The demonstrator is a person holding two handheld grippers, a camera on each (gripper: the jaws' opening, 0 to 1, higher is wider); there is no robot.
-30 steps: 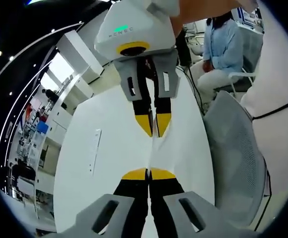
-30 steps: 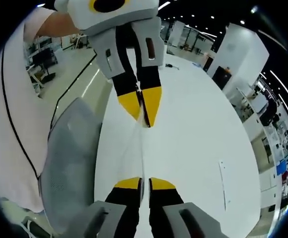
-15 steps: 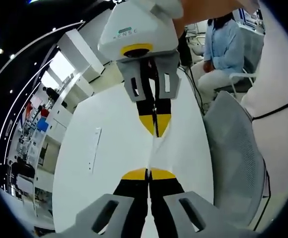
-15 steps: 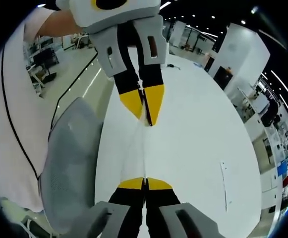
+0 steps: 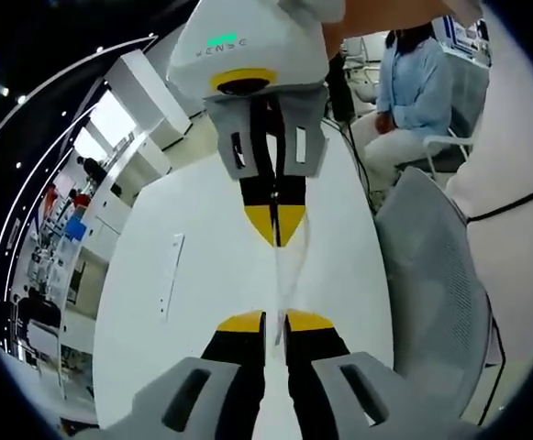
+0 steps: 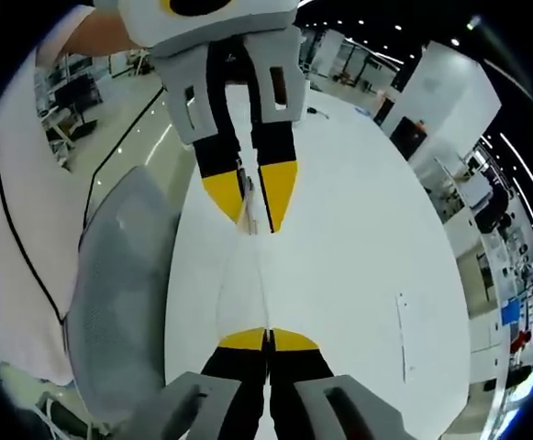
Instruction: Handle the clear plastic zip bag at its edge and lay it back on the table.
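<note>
The clear plastic zip bag stretches as a thin see-through strip between the two grippers, above the white table. In the left gripper view my left gripper has its yellow-tipped jaws a little apart, and the bag's edge runs through the gap. Opposite it, the right gripper has its tips closed on the bag's far edge. In the right gripper view my right gripper is shut on the bag. The left gripper stands there with its jaws parted over the table.
A grey mesh chair stands against the table's side. A person in a light blue shirt sits beyond it. A flat white strip lies on the table. A black cable crosses a pale sleeve.
My left gripper's jaws were shut on the bag's edge and have now parted. The right gripper stays shut on the bag. Both views shifted slightly.
</note>
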